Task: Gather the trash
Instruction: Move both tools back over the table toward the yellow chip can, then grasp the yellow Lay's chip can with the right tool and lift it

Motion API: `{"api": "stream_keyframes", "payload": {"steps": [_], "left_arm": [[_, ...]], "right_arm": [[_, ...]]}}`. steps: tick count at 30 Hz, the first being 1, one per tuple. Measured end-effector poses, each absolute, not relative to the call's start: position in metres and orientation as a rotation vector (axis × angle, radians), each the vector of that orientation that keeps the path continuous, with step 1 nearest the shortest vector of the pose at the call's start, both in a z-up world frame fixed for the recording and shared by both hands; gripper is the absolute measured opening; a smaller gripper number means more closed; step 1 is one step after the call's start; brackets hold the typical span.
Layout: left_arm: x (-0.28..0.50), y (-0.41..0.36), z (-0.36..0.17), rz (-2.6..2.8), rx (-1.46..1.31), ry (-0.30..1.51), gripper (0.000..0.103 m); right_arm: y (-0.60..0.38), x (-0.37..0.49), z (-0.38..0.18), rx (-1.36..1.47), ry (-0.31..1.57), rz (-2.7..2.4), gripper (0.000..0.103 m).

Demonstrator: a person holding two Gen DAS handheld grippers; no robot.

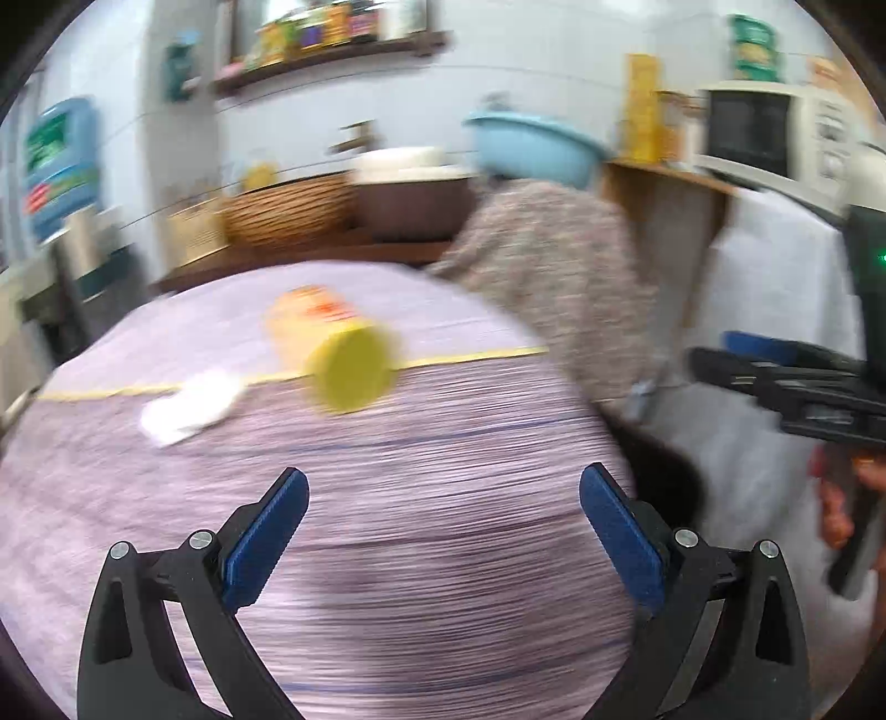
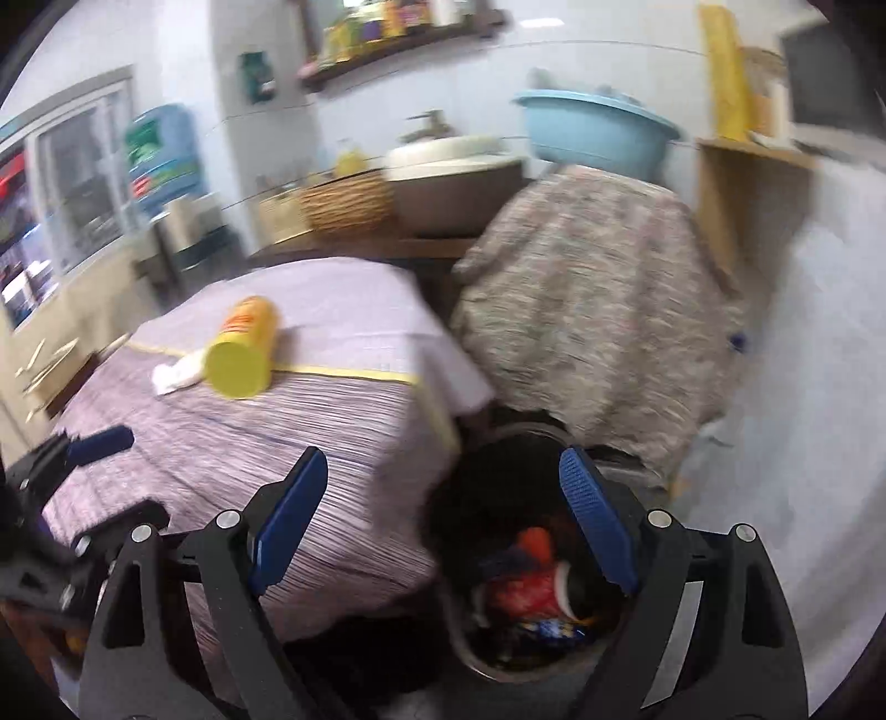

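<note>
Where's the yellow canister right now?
The yellow canister lies on its side on the purple tablecloth, left of centre in the right wrist view, touching a white tissue.

Pale tiled wall [image 2: 581,66] at the far side, with a dark wooden shelf [image 2: 398,47] of packets high up. Below it, a wooden counter [image 2: 354,246] bearing a wicker basket [image 2: 346,202] and a white basin [image 2: 451,155]. Window [image 2: 72,188] far left, daylight coming through. Wooden stand [image 2: 736,188] and microwave [image 1: 775,133] far right. Pale floor [image 2: 803,387] near right.
</note>
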State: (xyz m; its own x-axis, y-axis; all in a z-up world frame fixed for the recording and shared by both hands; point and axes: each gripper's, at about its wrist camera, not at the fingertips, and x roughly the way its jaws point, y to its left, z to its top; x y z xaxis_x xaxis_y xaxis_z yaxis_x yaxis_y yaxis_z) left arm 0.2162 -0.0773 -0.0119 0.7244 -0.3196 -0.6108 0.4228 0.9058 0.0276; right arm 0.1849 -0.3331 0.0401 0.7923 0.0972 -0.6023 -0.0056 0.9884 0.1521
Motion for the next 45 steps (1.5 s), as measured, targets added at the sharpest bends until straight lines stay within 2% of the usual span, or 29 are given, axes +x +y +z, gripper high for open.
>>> {"api": "stream_keyframes", "payload": {"steps": [13,23,33,34,38,45], "left_arm": [[0.246,0.040,-0.015,-0.238,0.013,0.712,0.093],[0.238,0.044,-0.017,-0.234,0.035,0.709,0.093],[0.242,0.036,-0.018,-0.252,0.054,0.718,0.094],[0.242,0.035,-0.018,-0.253,0.060,0.719,0.094],[0.247,0.033,-0.018,-0.258,0.068,0.721,0.094],[0.262,0.037,-0.022,-0.255,0.077,0.738,0.094]], "right_arm": [[-0.223,0.270,0.046,0.132,0.719,0.364,0.085],[-0.164,0.366,0.043,-0.002,0.843,0.361,0.085],[-0.136,0.437,0.006,-0.077,1.097,0.355,0.085],[-0.134,0.440,0.002,-0.075,1.117,0.359,0.084],[-0.124,0.449,-0.016,-0.117,1.179,0.342,0.068],[-0.127,0.440,-0.012,-0.106,1.139,0.367,0.067]]}}
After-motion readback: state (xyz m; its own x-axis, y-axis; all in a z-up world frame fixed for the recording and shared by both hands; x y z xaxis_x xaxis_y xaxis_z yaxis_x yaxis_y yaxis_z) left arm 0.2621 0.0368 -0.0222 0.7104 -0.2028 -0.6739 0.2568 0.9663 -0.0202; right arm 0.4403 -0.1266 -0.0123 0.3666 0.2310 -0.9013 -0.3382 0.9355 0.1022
